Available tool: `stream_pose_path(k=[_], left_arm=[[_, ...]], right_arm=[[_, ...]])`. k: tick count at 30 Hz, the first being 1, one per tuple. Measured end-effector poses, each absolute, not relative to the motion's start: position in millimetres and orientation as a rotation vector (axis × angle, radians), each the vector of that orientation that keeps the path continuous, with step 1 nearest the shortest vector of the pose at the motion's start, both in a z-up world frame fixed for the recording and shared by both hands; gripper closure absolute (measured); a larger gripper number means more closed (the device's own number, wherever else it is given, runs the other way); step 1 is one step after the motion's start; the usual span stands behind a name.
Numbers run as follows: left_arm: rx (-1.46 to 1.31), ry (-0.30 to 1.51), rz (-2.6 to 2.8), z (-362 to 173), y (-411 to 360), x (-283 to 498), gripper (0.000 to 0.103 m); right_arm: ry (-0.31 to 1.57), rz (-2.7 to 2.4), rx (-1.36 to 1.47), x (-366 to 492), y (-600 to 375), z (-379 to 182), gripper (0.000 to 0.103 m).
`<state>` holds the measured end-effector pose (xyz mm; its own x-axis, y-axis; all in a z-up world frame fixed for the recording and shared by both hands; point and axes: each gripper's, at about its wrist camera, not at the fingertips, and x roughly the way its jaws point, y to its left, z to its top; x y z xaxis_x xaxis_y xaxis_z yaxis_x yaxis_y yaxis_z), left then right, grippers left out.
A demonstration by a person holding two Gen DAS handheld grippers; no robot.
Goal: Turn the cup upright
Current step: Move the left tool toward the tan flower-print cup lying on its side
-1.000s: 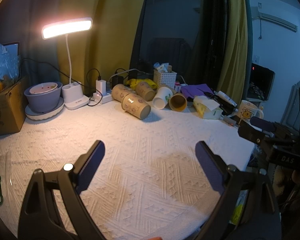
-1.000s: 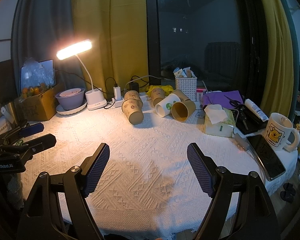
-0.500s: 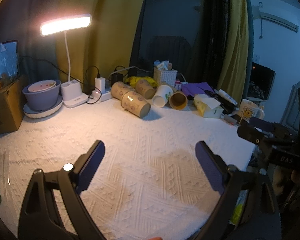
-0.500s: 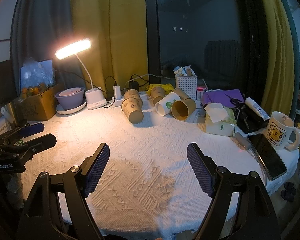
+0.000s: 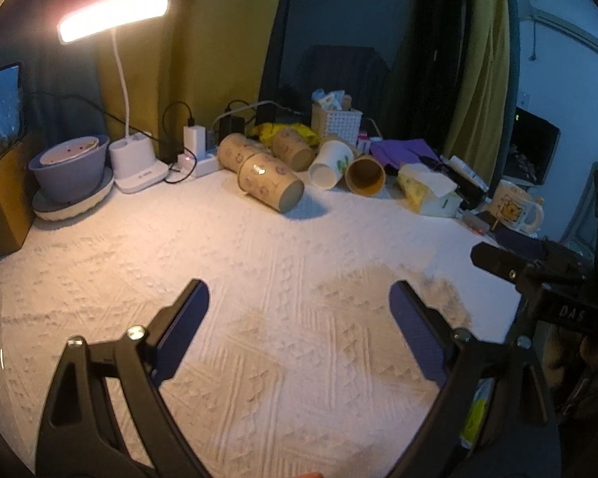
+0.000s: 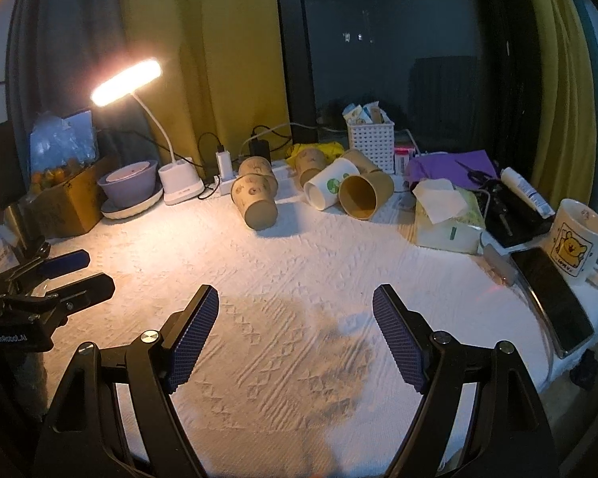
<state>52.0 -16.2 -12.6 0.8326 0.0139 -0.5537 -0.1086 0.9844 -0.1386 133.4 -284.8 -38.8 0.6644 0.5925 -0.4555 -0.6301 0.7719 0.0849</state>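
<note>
Several paper cups lie on their sides at the back of the white-clothed table. The nearest is a brown patterned cup point(image 5: 271, 186), also in the right wrist view point(image 6: 256, 203). Behind it lie another brown cup point(image 5: 229, 151), a third point(image 5: 293, 147), a white cup with a green mark point(image 5: 333, 163) point(image 6: 329, 188) and a plain tan cup point(image 5: 364, 175) point(image 6: 364, 195). My left gripper point(image 5: 299, 298) is open and empty, well short of the cups. My right gripper point(image 6: 295, 302) is open and empty, also well short of them.
A lit desk lamp point(image 5: 113, 16), a purple bowl on a plate point(image 5: 69, 167), a power strip with chargers point(image 5: 197, 159), a white basket point(image 6: 372, 141), a tissue pack point(image 6: 446, 219), a phone point(image 6: 552, 294) and a yellow-bear mug point(image 6: 576, 239) ring the table.
Both grippers have moved slightly forward toward the cups; both stay open. Nothing on the table has moved.
</note>
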Motion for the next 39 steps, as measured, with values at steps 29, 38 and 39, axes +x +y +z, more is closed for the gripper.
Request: stream_pose_path(k=[29,38,39], left_arm=[[-0.291,0.753,0.098,-12,18,224,0.010],[-0.319,0.791,0.128,-26,24,270,0.010],[-0.320,0.793,0.133,-27,25,275,0.010]], right_arm=[[0.561,0.687,-0.075,286,-246,-10,0.021],[0.593,0.696,-0.075,324,-232,-17,0.021],[0.597,0.697,-0.076,329,-231,-18,0.021]])
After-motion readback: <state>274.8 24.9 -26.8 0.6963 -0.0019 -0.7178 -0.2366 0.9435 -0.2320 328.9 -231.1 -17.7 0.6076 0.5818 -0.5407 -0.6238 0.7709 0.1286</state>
